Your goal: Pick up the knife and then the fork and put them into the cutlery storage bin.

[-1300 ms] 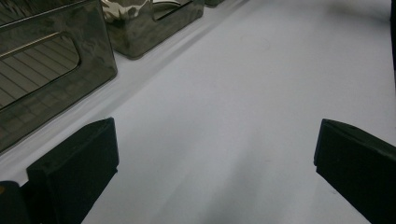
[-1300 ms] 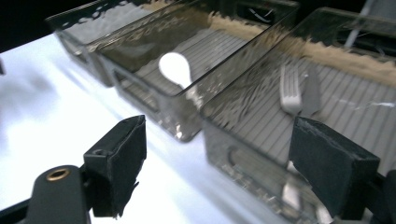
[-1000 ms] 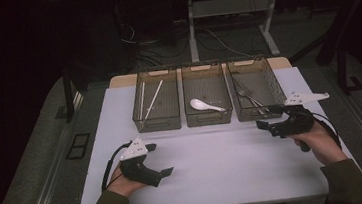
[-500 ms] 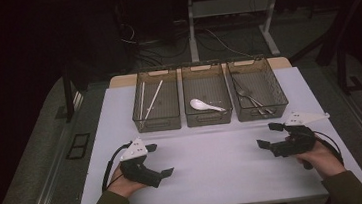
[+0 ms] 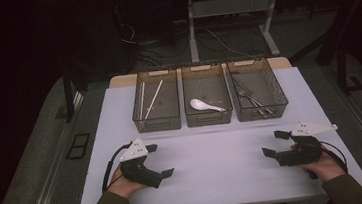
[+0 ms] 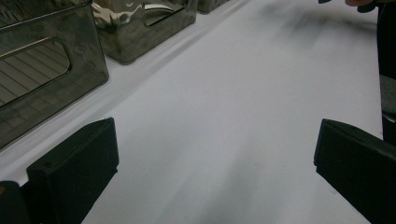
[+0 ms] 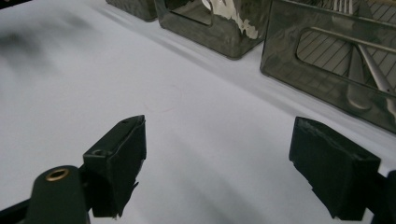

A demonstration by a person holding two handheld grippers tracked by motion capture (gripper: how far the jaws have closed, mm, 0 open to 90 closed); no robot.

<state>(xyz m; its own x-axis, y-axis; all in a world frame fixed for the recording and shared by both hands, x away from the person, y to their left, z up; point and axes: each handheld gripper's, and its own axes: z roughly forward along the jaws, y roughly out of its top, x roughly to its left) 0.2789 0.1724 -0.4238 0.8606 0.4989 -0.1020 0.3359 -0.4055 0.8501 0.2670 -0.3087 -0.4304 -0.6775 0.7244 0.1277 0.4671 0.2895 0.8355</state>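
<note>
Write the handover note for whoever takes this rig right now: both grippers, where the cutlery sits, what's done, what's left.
Left gripper: open, empty, low over the white mat at front left.
Right gripper: open, empty, low over the mat at front right.
Three bins along the far edge: left bin holds chopsticks, middle bin a white spoon, right bin metal cutlery.
Done: all visible cutlery lies sorted in bins.
Left: nothing loose shows on the mat; probably just confirm.
</note>
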